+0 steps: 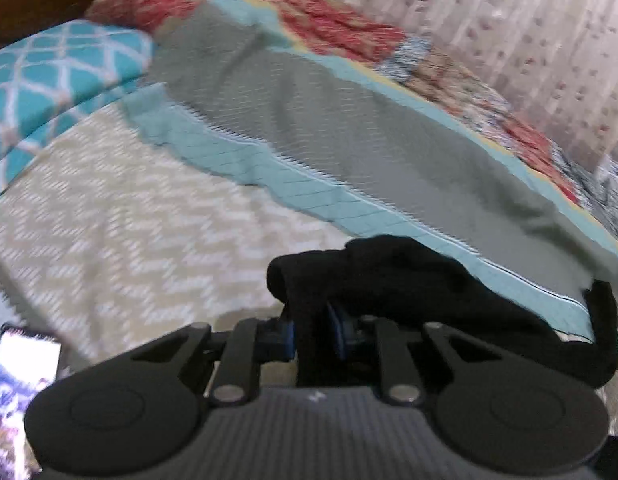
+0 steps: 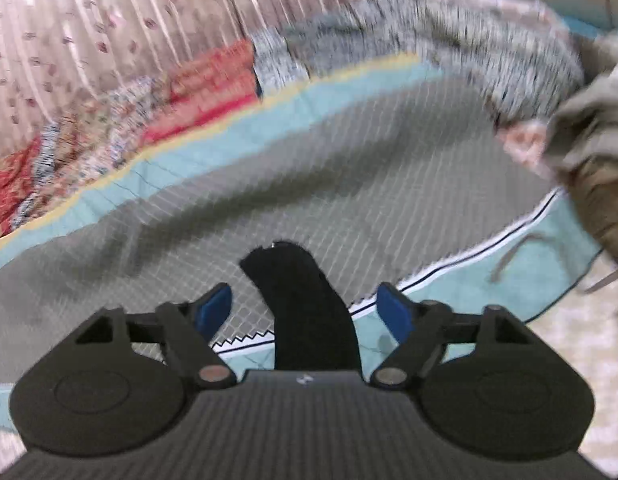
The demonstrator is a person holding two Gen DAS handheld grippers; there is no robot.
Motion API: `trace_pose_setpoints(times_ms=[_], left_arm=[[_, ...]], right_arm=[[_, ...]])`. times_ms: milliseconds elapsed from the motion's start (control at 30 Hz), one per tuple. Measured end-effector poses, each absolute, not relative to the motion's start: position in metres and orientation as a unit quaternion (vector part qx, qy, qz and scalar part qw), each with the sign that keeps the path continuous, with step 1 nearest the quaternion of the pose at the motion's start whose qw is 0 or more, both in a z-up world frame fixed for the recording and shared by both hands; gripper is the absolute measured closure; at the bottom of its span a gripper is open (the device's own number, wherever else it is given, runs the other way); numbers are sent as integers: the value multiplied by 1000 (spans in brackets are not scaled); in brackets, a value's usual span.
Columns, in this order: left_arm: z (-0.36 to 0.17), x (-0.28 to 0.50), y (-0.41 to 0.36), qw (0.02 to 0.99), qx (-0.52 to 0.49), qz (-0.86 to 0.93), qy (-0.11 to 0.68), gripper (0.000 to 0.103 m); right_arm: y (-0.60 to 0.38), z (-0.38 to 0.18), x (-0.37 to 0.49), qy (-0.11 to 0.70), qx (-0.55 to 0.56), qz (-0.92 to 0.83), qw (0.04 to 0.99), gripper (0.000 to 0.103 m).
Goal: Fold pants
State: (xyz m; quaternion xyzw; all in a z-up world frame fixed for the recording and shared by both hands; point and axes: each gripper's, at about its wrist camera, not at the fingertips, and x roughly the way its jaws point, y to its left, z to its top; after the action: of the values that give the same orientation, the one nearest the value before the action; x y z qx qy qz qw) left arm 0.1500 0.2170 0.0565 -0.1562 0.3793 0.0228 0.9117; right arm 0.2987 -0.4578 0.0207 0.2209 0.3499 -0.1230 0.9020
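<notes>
We're early in this fold, by the look of it: the black pants [image 1: 409, 280] are bunched, with no flat layer or clean crease anywhere, so the folding itself seems still ahead of us.

Our left gripper [image 1: 312, 334] is pinched nearly closed on a wad of the black cloth, which rises in a lump over the blue pads [image 1: 336, 334] and trails off to the right in a rumpled rope.

Our right gripper [image 2: 307, 312] stands wide, its blue pads [image 2: 213, 309] well apart. A dark tongue of the pants [image 2: 305, 312] sticks up between them, but neither pad touches it, so nothing is gripped there.

The pants sit at the near edge of the grey quilt [image 2: 309, 168], over its teal border [image 2: 529, 256], on the bed. The fabric looks soft, limp and matte black; blur hides seams and waistband.
</notes>
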Motion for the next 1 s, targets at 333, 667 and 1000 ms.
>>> trace_pose_setpoints(times_ms=[333,667,1000], left_arm=[[57,138,213,915,-187,33,357,88],[77,116,225,928,-259,1,268,96],[28,190,189,914,-160,66,367,94]], right_arm=[[-450,28,257,279,233,-178,914,92],[-507,176,98,63,311,-199,927,93],[-499,69,212,282,153,-299,899,57]])
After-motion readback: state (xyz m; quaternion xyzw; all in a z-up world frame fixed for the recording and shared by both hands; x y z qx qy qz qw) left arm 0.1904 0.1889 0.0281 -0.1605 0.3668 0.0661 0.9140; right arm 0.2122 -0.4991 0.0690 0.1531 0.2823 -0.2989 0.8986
